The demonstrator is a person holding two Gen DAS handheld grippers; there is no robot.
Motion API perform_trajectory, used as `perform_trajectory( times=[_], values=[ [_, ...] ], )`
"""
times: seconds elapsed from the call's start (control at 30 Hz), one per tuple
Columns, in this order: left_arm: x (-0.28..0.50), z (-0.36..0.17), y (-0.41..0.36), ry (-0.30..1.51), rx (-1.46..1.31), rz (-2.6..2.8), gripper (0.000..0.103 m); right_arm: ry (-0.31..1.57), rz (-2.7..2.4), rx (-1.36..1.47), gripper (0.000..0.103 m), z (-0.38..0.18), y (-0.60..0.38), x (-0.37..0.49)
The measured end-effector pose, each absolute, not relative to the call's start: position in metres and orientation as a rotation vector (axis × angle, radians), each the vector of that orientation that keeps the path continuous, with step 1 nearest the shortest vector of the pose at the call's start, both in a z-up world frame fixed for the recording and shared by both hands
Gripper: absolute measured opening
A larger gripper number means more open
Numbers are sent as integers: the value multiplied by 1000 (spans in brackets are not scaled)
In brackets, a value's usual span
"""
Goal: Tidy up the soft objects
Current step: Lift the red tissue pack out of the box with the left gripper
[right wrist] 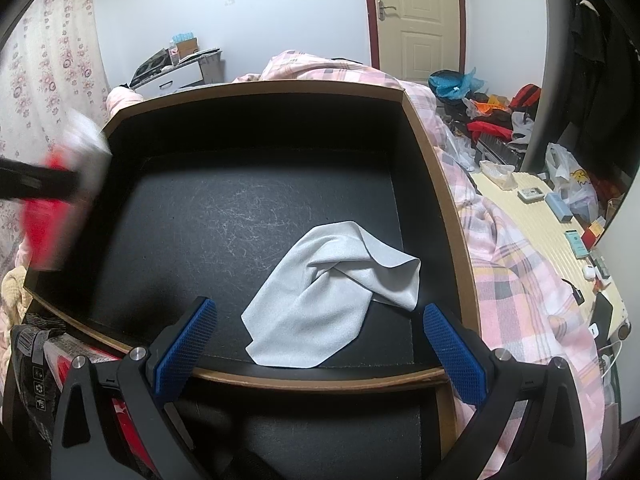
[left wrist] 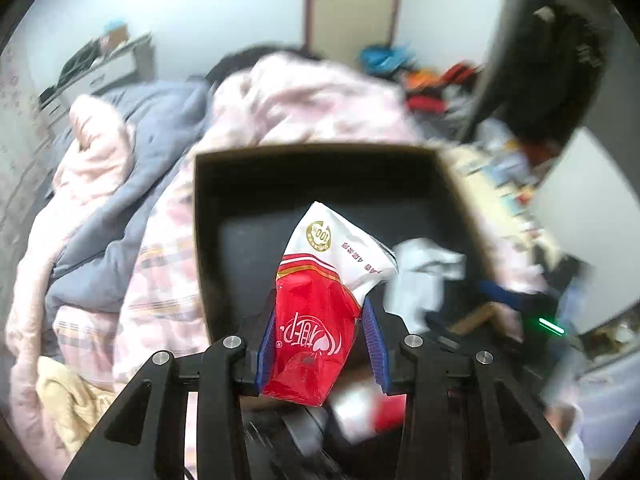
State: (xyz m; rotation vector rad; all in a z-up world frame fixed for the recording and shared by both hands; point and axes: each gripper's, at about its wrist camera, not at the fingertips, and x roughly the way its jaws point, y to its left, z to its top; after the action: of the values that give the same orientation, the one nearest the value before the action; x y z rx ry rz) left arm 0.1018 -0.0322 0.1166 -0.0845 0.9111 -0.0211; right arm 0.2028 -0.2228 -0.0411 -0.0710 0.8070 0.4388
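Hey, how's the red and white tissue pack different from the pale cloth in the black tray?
The tissue pack is glossy, printed red and white; the cloth is plain pale fabric. The pack is clamped in the left gripper above the tray; the cloth lies crumpled on its floor. Both are soft.

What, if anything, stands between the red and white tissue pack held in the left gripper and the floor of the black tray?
Nothing visible does. The tissue pack hangs over the tray; its floor ahead is bare. The white cloth lies to one side, near the front rim.

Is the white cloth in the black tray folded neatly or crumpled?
Crumpled: the white cloth lies bunched with loose folds on the black tray.
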Motion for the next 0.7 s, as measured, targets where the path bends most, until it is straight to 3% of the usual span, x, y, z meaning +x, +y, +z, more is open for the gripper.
perform_trajectory(
  times=[0.13,0.27,0.53,0.7],
  values=[
    [33,122,-40,784,-101,-109,36,807,439,-71,102,-41,-223,203],
    [1,87,-31,805,-199,-128,36,805,438,-71,102,-40,-222,204],
    [2,21,-21,920,-357,-149,36,807,438,-71,102,-40,-222,203],
    [-1,19,-34,938,-315,-152,37,806,439,-70,102,-40,-222,204]
  ],
)
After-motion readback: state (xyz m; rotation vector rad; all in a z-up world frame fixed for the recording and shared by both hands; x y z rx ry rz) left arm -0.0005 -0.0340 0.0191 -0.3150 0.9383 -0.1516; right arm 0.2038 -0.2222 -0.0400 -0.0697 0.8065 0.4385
